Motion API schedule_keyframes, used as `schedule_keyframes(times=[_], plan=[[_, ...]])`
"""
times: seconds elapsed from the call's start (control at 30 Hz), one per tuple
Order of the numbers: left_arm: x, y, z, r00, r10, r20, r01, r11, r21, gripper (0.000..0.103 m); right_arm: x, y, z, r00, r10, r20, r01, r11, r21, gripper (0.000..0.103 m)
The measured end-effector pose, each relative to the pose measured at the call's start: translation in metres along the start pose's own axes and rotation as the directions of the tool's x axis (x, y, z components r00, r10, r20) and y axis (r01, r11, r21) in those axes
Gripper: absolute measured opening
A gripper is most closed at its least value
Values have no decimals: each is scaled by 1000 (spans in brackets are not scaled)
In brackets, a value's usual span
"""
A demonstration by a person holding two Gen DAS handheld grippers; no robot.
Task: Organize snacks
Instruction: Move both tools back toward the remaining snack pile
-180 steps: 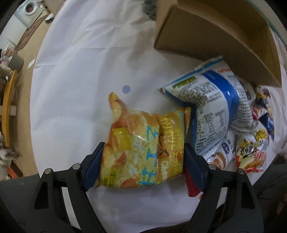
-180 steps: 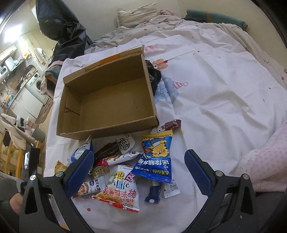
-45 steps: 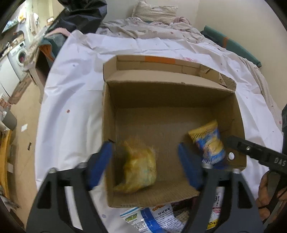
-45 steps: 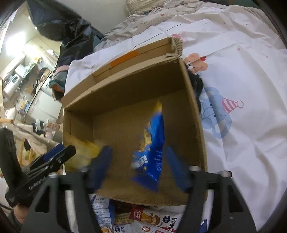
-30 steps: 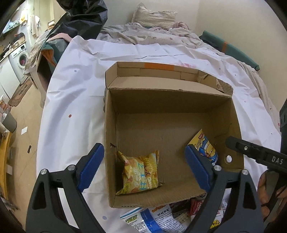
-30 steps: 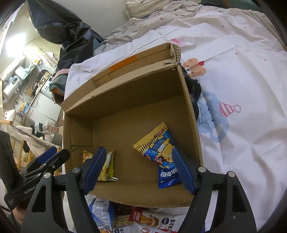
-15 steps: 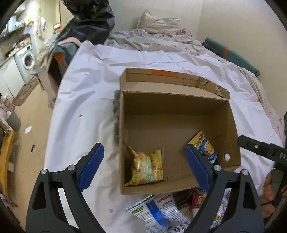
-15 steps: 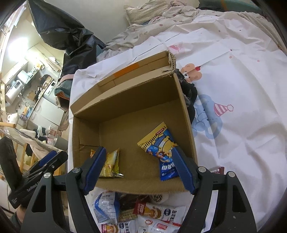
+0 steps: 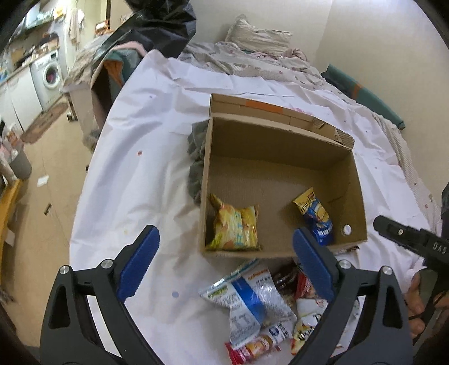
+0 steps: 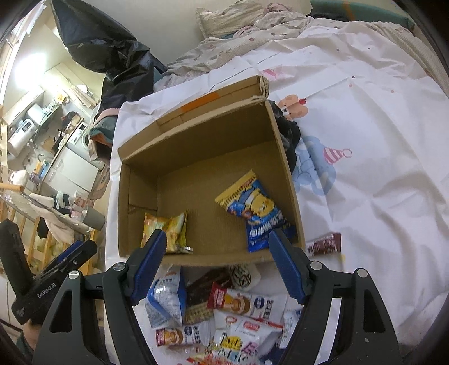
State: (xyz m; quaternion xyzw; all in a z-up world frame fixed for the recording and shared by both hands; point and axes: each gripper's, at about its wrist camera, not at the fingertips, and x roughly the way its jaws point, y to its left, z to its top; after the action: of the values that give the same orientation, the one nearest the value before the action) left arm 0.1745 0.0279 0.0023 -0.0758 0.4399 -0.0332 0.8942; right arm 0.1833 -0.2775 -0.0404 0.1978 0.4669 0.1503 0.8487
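Note:
An open cardboard box (image 9: pixel 283 134) (image 10: pixel 196 123) stands on the white sheet. Inside lie a yellow chip bag (image 9: pixel 234 227) (image 10: pixel 165 228) at the left and a blue and yellow snack bag (image 9: pixel 315 214) (image 10: pixel 254 210) at the right. A pile of loose snack packets (image 9: pixel 258 303) (image 10: pixel 221 308) lies just in front of the box. My left gripper (image 9: pixel 224 258) hovers over the box's near edge, its jaws opening with nothing between them. My right gripper (image 10: pixel 216 258) hangs open and empty above the near wall too.
A dark cloth (image 9: pixel 196 157) is bunched against the box's left side, and another one (image 10: pixel 289 134) against its right side. A brown wrapped bar (image 10: pixel 325 243) lies alone right of the box. The sheet's left edge drops to the floor (image 9: pixel 42 179). Bedding (image 10: pixel 252 19) is heaped at the back.
Both grippers have drawn back from the box, so more of the snack pile shows in front. The two bags lie still in the box.

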Motion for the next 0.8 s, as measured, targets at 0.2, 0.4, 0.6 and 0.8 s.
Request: schedule_keyframes(times=[0.2, 0.4, 0.6, 0.8], plan=[[-9, 8, -17, 1000, 18, -22, -19, 1000, -11, 103, -9, 1, -23, 999, -35, -36, 35, 999, -20, 78], [-10, 11, -30, 995, 80, -62, -81, 997, -16, 103, -15, -3, -43, 994, -69, -86, 70, 997, 9, 85], [4, 13, -36, 990, 81, -119, -88, 995, -54, 103, -20, -8, -66, 994, -42, -99, 50, 996, 77, 88], [33, 9, -48, 971, 61, -231, -79, 994, -69, 103, -10, -14, -71, 990, -62, -124, 76, 990, 115, 90]])
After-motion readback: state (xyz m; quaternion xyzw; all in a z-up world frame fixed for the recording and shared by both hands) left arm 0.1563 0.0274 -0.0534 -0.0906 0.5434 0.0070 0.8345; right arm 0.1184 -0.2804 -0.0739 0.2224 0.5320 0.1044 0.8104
